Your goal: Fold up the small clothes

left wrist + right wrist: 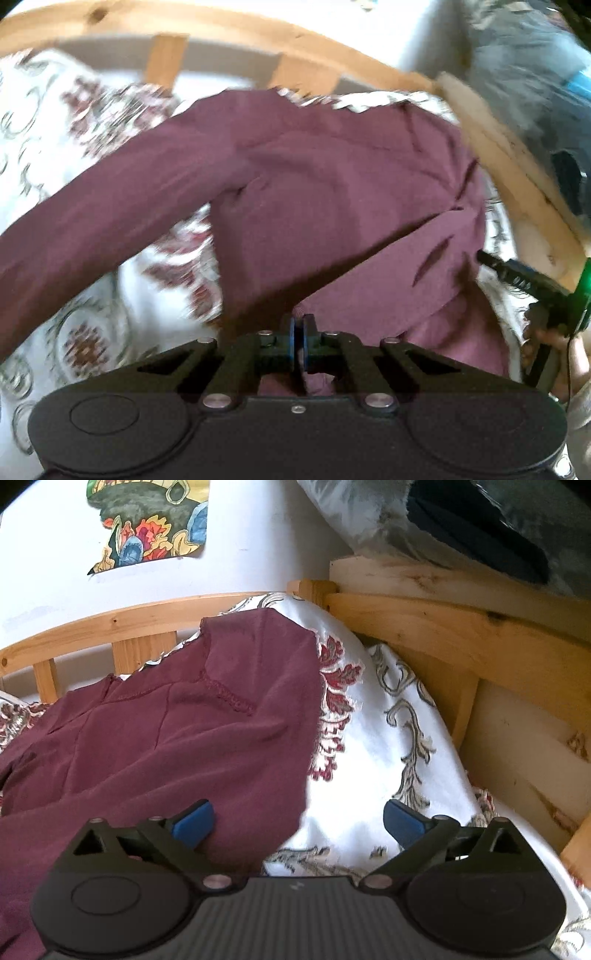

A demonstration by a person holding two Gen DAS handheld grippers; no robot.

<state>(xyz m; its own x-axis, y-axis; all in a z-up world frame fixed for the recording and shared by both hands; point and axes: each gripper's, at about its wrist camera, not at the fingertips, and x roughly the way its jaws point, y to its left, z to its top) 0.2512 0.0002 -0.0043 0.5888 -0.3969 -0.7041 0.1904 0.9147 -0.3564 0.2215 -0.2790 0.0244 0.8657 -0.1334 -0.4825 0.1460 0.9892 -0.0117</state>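
Note:
A maroon long-sleeved shirt (pixel 314 192) lies spread on a white patterned bedspread (pixel 55 147). One sleeve runs out to the lower left in the left wrist view. My left gripper (pixel 300 334) is shut on a fold of the shirt's fabric at its near edge. My right gripper (pixel 299 821) is open and empty, its blue pads (pixel 194 823) wide apart; the left pad is over the shirt's (pixel 166 746) near edge, the right pad over the bedspread (pixel 388 738). The right gripper also shows at the right edge of the left wrist view (pixel 524 280), beside the shirt.
A wooden bed frame with slats (pixel 236 37) rings the bedspread; its corner (pixel 424 620) is at the upper right. Grey and dark bedding (pixel 480 517) is piled beyond the rail. A colourful picture (pixel 147 520) hangs on the white wall.

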